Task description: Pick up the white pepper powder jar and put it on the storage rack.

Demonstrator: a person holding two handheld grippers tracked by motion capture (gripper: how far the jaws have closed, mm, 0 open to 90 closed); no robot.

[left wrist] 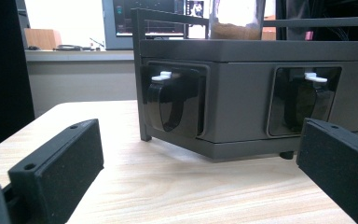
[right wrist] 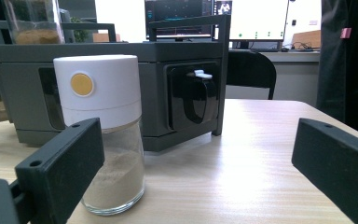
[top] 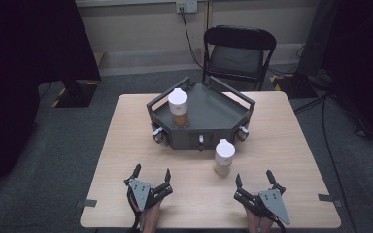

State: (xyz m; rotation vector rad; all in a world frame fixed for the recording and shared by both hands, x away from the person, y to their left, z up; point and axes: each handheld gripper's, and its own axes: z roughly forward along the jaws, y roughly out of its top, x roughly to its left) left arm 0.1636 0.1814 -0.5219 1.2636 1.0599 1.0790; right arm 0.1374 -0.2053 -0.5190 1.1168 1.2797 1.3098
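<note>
On the wooden surface (top: 281, 141), just in front of the grey tray (top: 223, 116), a white-capped jar (top: 224, 156) of pale powder stands upright, its long axis vertical. The right gripper (top: 255, 177) is the nearer one, its fingers (right wrist: 60, 168) spread wide and empty; the jar lies ahead of it and toward its left finger. The left gripper (top: 151, 172) rests well apart, equally wide and empty. A second jar (top: 178, 108) stands inside the tray.
</note>
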